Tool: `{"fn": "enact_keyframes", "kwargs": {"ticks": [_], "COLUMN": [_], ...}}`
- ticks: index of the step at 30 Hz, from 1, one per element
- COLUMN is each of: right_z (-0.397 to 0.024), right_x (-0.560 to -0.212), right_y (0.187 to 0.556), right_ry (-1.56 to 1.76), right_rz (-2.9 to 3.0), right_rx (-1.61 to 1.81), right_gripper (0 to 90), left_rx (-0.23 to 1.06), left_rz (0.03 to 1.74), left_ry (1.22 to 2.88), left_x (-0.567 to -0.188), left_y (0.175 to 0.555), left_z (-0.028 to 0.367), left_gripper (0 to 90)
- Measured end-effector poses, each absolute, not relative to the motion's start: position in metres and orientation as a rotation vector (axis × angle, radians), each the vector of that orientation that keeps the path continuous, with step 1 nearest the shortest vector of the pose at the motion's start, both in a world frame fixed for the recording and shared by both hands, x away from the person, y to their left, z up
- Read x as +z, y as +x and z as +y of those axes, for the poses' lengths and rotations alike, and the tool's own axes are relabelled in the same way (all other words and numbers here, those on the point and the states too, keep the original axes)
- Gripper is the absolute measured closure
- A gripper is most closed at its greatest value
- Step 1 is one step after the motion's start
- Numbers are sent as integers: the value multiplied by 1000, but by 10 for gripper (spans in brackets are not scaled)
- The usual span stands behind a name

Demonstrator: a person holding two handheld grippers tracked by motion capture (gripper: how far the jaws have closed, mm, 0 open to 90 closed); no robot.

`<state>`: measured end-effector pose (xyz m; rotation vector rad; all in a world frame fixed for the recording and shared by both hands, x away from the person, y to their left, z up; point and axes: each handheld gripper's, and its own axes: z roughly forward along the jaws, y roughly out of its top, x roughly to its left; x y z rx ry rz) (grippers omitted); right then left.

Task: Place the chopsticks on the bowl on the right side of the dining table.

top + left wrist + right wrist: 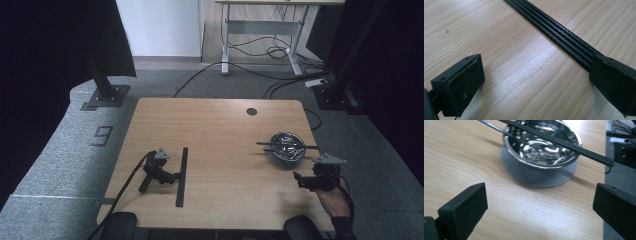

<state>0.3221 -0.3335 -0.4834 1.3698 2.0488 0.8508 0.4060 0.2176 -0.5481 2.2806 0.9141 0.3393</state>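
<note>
Taking the wooden table (pixel 220 150) as our landmark, we start at its left half, where the left gripper (pixel 176 176) lies on the tabletop with no hand on it, its cable trailing off the near edge. Just to its right a long black ribbed strip (pixel 182 176) lies flat on the wood, running from the near edge toward the middle of the table. In the left gripper view we see what the high view is too small to tell: the left gripper (pixel 534 80) has its jaws wide apart with bare wood between them, the strip (pixel 554 32) carries fine lengthwise grooves, and it passes close by one jaw; we cannot tell whether they touch.

On the table's right half stands a shiny metal bowl (pixel 286 147), with thin black sticks (pixel 270 146) laid across its rim. At the table's near right corner a hand (pixel 334 200) holds the right gripper (pixel 298 180), pointed toward the bowl and apart from it. The right gripper view adds detail: the right gripper (pixel 540 202) is spread open and grasps nothing, the bowl (pixel 541 167) sits on a grey base, and one flat black stick (pixel 564 142) spans the rim with its end overhanging.
</note>
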Motion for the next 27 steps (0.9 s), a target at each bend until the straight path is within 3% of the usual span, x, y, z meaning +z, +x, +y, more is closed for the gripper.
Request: {"fn": "enact_keyframes", "kwargs": {"ticks": [13, 27], "right_z": [-300, -257], "right_x": [-462, -462], "right_y": [313, 335], "right_ry": [1281, 1183], "right_rz": [2132, 2255], "right_rx": [888, 883], "right_gripper": [0, 0], "left_rx": [339, 338], "left_rz": [916, 916], "left_ry": [2279, 2279], "left_x": [-548, -548], "left_y": [406, 406], "left_z": [217, 217], "left_gripper": [0, 0]}}
